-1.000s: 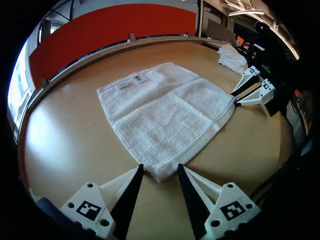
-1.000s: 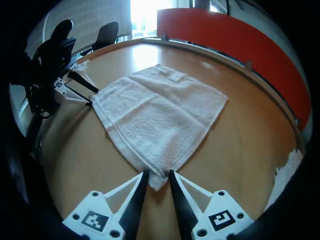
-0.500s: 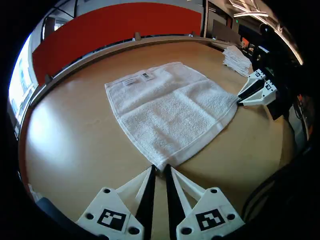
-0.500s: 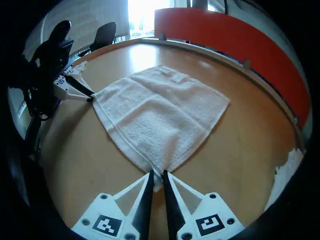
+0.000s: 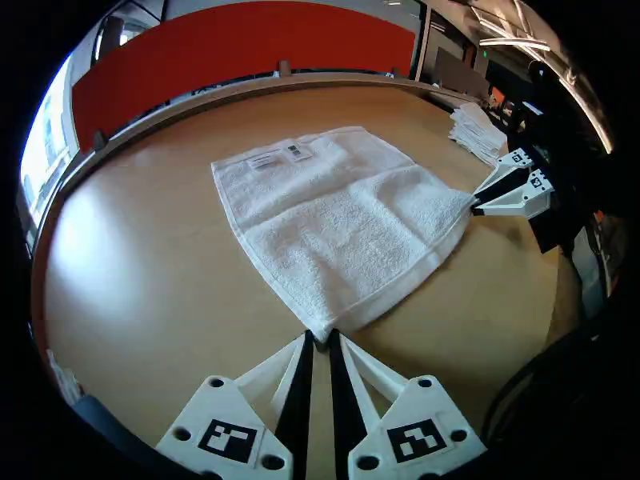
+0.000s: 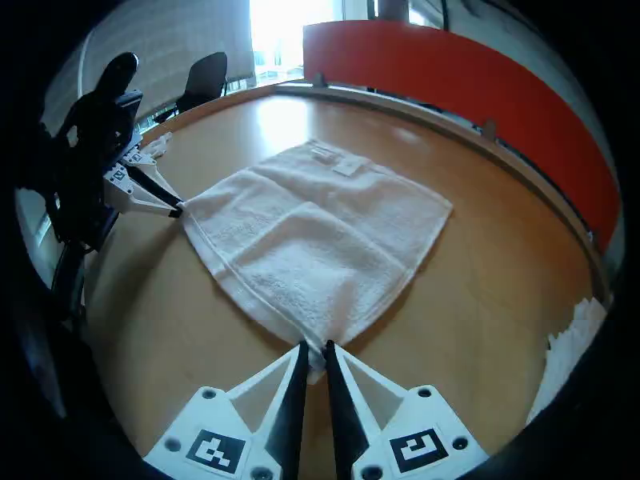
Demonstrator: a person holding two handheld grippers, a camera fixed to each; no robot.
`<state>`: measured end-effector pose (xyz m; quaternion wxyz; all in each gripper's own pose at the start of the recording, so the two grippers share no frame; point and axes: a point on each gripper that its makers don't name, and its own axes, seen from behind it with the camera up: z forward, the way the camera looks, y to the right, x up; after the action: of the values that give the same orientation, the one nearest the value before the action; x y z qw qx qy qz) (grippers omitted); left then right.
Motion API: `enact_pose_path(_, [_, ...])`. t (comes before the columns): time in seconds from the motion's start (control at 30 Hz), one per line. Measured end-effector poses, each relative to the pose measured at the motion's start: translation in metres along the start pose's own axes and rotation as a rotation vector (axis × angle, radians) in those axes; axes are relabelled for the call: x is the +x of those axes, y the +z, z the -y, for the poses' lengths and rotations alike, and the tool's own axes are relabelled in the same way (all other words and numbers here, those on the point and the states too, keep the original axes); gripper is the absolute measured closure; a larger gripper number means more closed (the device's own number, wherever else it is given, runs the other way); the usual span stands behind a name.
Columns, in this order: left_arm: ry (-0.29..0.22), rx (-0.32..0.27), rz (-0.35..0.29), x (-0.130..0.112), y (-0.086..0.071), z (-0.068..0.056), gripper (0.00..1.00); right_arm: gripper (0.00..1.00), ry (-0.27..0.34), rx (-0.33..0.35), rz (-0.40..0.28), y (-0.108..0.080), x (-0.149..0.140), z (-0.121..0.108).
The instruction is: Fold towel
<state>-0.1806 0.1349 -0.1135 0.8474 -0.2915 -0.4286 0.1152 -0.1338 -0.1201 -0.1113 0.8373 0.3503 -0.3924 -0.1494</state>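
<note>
**Two corners of the towel pinched**

The left hand-held gripper (image 5: pixel 320 340) is clamped on a corner of the towel (image 5: pixel 344 216), its fingers pressed together on the hem at their tips. The right hand-held gripper (image 6: pixel 314 352) pinches a neighbouring corner the same way. The towel spreads out ahead of both, lying on the desk (image 5: pixel 144 264). A stack of towels (image 5: pixel 476 132) sits just beyond the right hand-held gripper, by the desk's edge.

Wooden table (image 5: pixel 144 264) — white towel (image 5: pixel 344 216) spread across its middle, stack of folded towels (image 5: pixel 478 132) at the far right edge.
</note>
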Motion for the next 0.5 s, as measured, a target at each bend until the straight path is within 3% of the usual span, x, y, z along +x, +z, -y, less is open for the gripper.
enact_pose_path(0.27, [-0.017, 0.007, -0.009, 0.010, -0.013, 0.000, 0.86, 0.84, -0.018, 0.000, 0.010, -0.011, 0.010, 0.003])
enact_pose_path(0.5, [-0.043, 0.012, -0.026, 0.026, -0.032, 0.001, 0.86, 0.84, -0.004, -0.013, -0.038, -0.028, 0.033, 0.003])
